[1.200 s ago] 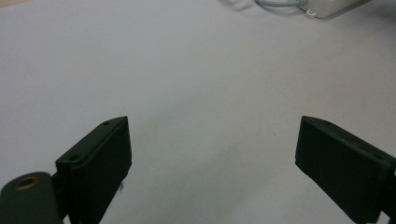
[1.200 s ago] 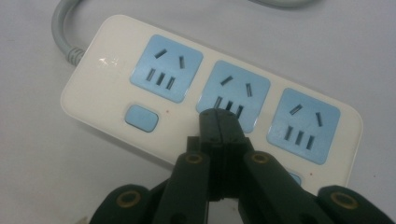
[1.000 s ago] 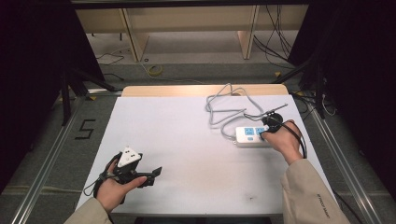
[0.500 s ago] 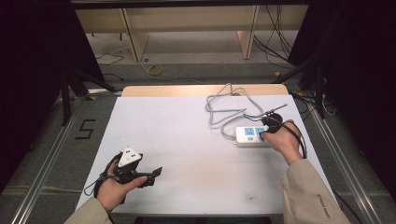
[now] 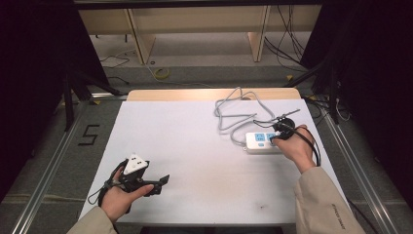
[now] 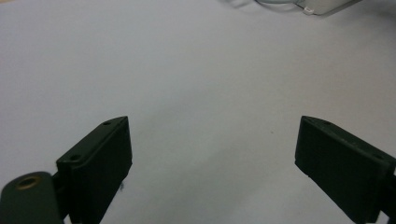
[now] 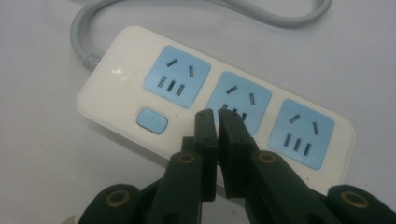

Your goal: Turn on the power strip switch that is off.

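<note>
A white power strip (image 5: 257,142) with three blue sockets lies at the table's right side, and its grey cable (image 5: 229,113) loops toward the far edge. My right gripper (image 5: 274,138) is over it. In the right gripper view the strip (image 7: 122,84) lies crosswise, with a blue switch (image 7: 152,120) near the cable end. There my right gripper (image 7: 217,117) is shut with nothing between the jaws, and its tips are at the lower edge of the middle socket (image 7: 239,99). Near the front left, my left gripper (image 5: 160,183) is held open above bare table (image 6: 212,161).
The white table (image 5: 195,131) has a wooden strip (image 5: 204,94) along its far edge. Metal rails (image 5: 46,170) run along both sides. Shelving legs and loose cables (image 5: 287,44) stand on the floor beyond the table.
</note>
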